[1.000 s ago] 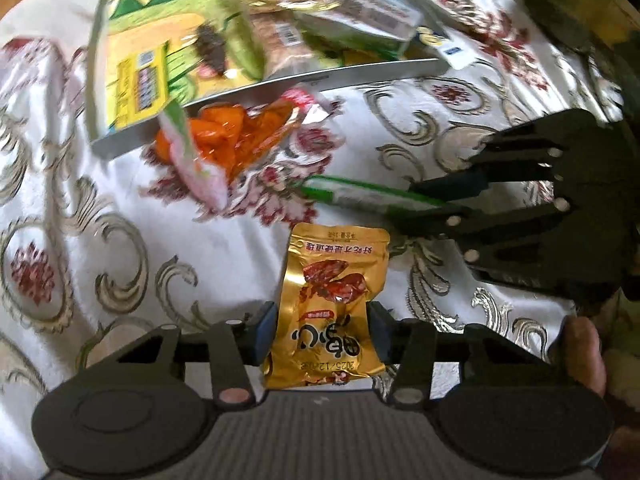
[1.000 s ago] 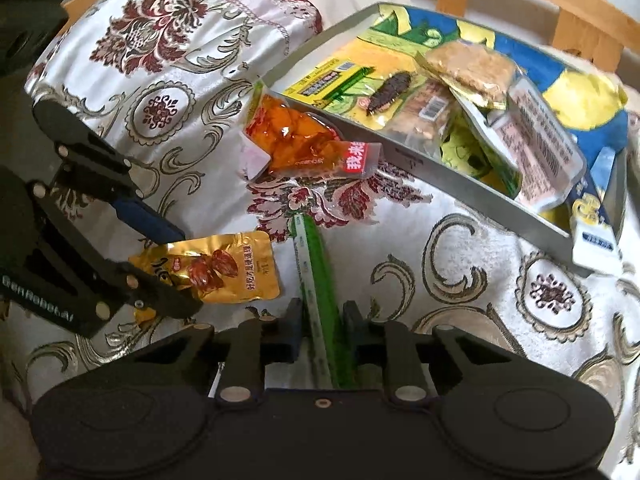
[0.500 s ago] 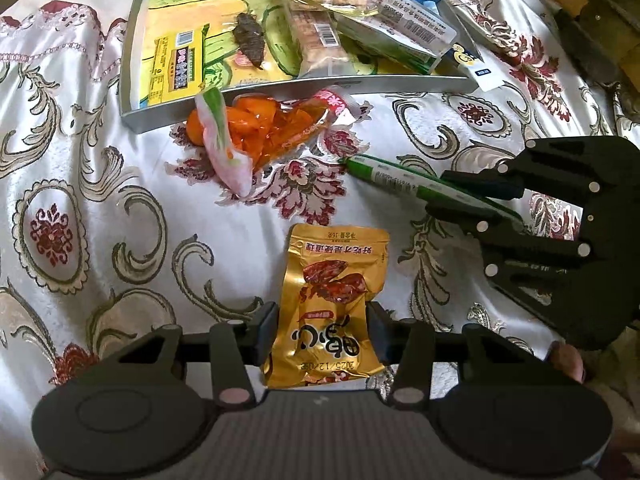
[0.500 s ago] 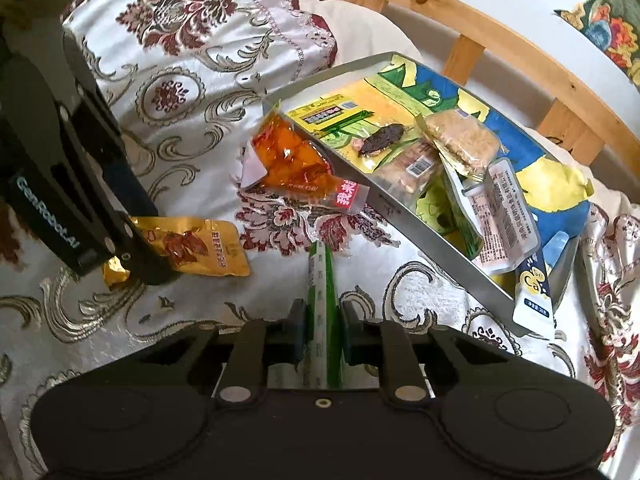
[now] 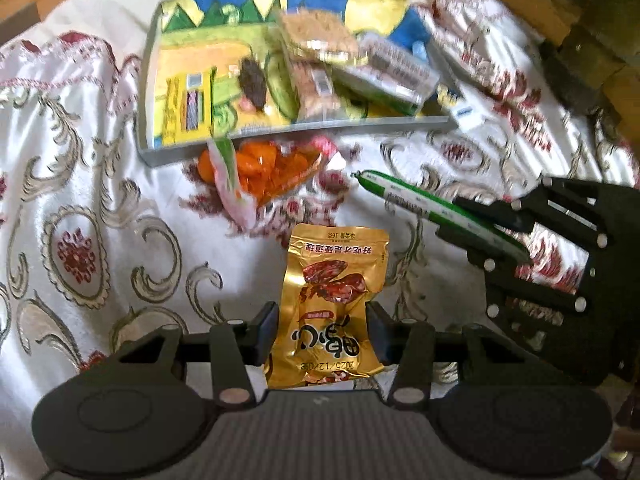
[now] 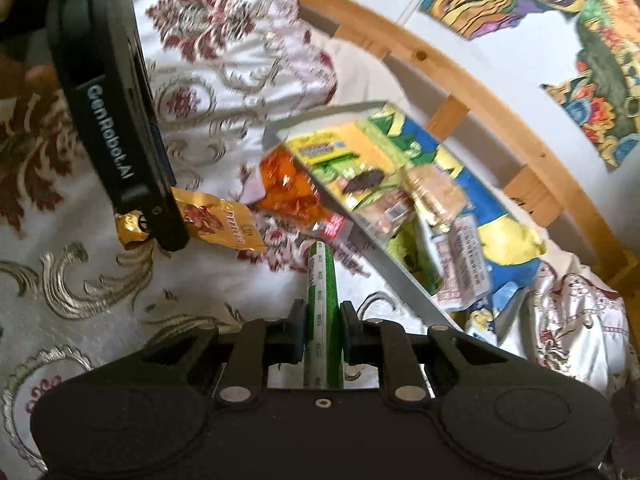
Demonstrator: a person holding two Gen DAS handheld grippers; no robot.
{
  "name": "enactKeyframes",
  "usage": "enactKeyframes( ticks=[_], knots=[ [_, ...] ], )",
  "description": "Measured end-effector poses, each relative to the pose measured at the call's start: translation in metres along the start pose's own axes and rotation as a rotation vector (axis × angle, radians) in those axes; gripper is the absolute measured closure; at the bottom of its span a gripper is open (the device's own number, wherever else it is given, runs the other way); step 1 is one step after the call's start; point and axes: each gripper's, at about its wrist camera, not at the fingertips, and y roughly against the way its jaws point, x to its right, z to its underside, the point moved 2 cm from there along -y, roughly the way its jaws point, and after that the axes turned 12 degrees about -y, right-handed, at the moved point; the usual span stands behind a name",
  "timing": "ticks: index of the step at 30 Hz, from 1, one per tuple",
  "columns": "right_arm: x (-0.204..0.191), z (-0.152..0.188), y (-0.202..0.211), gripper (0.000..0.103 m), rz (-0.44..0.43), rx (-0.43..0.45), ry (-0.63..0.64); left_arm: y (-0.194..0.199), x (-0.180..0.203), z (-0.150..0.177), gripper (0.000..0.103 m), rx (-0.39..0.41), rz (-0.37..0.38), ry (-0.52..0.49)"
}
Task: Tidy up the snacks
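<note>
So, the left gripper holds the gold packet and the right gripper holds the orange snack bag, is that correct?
Not quite. The right gripper is shut on the green stick snack, as the right wrist view shows. The orange snack bag lies on the cloth beside the tray. The left gripper does hold the gold packet.

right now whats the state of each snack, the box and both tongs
gold foil snack pouch: gripped by left tongs
green sausage stick: gripped by right tongs
orange snack bag: lying on cloth, against the box
shallow grey-rimmed box: open, several snacks inside
</note>
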Motion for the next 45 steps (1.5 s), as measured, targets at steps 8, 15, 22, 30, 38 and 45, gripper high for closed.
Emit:
enactKeyframes(
  ticks=[8, 15, 22, 30, 38, 45],
  knots=[
    [0.01, -0.009, 0.011, 0.085, 0.058, 0.135, -0.05, 0.024, -0.009, -0.01, 0.052, 0.137, -0.063, 0.046],
    [0.019, -0.02, 0.001, 0.085, 0.13, 0.232, -0.055, 0.032, -0.022, -0.02, 0.052, 0.235, -0.114, 0.117],
    [0.021, -0.039, -0.021, 0.085, 0.139, 0.291, -0.062, 0.033, -0.049, -0.05, 0.052, 0.328, -0.25, 0.241],
    [0.028, -0.073, -0.065, 0.085, 0.112, 0.31, -0.15, 0.015, -0.087, -0.093, 0.052, 0.431, -0.303, 0.292],
    [0.019, -0.099, -0.116, 0.085, 0.132, 0.266, -0.143, -0.025, -0.109, -0.108, 0.052, 0.45, -0.297, 0.264],
    [0.02, -0.113, -0.157, 0.085, 0.163, 0.216, -0.202, -0.046, -0.119, -0.115, 0.052, 0.429, -0.295, 0.234]
  ],
)
